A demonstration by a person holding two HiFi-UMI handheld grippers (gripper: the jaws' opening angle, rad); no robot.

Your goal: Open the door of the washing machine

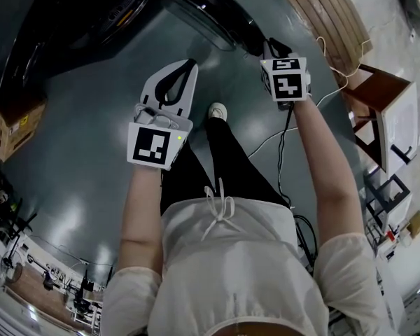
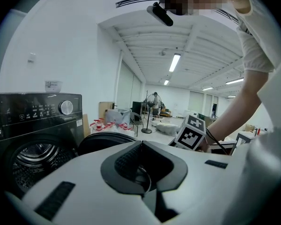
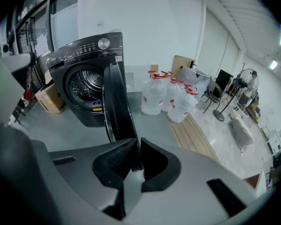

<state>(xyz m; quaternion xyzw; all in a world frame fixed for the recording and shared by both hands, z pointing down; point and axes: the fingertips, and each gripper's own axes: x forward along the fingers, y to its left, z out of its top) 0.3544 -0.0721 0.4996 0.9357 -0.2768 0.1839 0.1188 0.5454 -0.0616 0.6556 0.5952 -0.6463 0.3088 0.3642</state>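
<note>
Basically done, judging by the layout. Right gripper (image 3: 136, 142) is the working one: it's pointing steeply down at the free edge of the door (image 3: 116, 102), which is where you'd want to be pulling to swing it. Its jaws are sitting all but together, tips meeting, and I'm seeing nothing pinched between them. The door rim is showing just past the tips, but I can't tell whether it's touching them.

Left gripper (image 2: 141, 143) is hanging out front on the person's left, aimed only slightly down and well apart from the door — looking like a spare hand held out of the swing path. Its jaws are closed too, tip to tip, gripping nothing. The small loop inside the opening is reading as part of the gripper itself.

Door is standing wide open, edge-on in the right gripper view, leaving the drum (image 3: 84, 86) fully exposed. Washing machine (image 3: 91, 48) is sitting on the grey floor (image 3: 61, 125) behind it, with a cardboard box (image 3: 49, 97) at its left and a cluster of water bottles (image 3: 166, 97) off to its right. I'm reading the opening step as complete — what's left is just backing the right hand clear.
</note>
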